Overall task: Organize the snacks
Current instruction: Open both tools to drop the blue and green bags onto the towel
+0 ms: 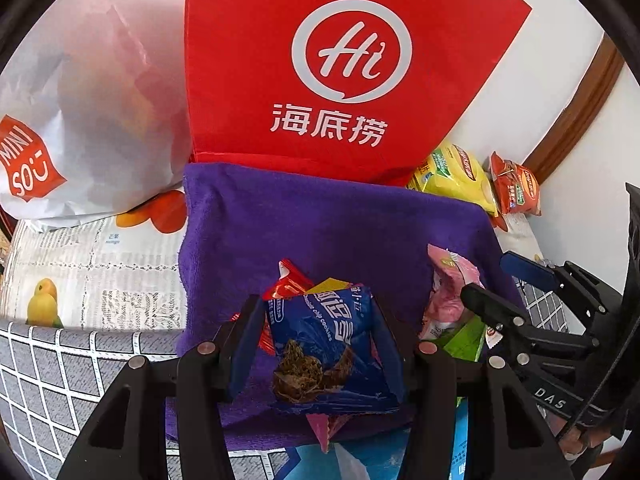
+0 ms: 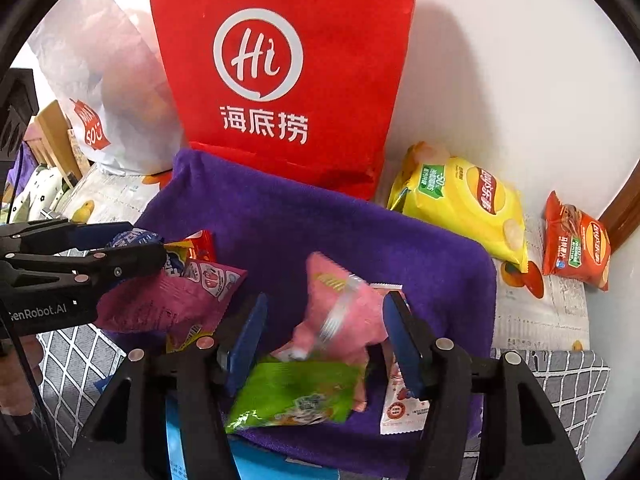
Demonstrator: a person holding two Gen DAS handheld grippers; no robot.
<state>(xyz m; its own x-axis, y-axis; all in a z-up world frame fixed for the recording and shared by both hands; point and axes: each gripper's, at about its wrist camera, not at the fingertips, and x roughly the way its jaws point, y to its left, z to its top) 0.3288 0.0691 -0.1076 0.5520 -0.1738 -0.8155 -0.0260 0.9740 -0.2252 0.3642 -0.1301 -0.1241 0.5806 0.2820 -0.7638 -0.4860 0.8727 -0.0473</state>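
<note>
In the left wrist view, the left gripper [image 1: 316,320] was clamped on a blue cookie packet [image 1: 324,352], its pads pressing the packet's two side edges. The glossy, crinkled packet ran lengthwise from 6 toward 12 o'clock, its sealed top pointing away from the camera. It hung over a purple towel [image 1: 320,224] of soft pile. A red sachet [image 1: 288,284] poked out behind it at 11 o'clock. At 3 o'clock the right gripper [image 1: 500,280] stood beside a pink packet [image 1: 448,292]. A red paper bag [image 1: 340,68] stood upright at 12 o'clock, a white bag [image 1: 100,120] at 10 o'clock.

In the right wrist view, the right gripper [image 2: 324,332] was half open, neither pad touching the motion-blurred pink packet [image 2: 340,312] between them. That packet's long axis tilted from 11 toward 5 o'clock. A shiny green packet [image 2: 296,392] lay below it at 6 o'clock, a white sachet [image 2: 400,408] at 5 o'clock. The left gripper [image 2: 152,248] entered from 9 o'clock above a magenta packet [image 2: 172,304]. A yellow chip bag [image 2: 464,208] and an orange chip bag [image 2: 576,240] lay at 2 o'clock on the table [image 2: 560,376].
</note>
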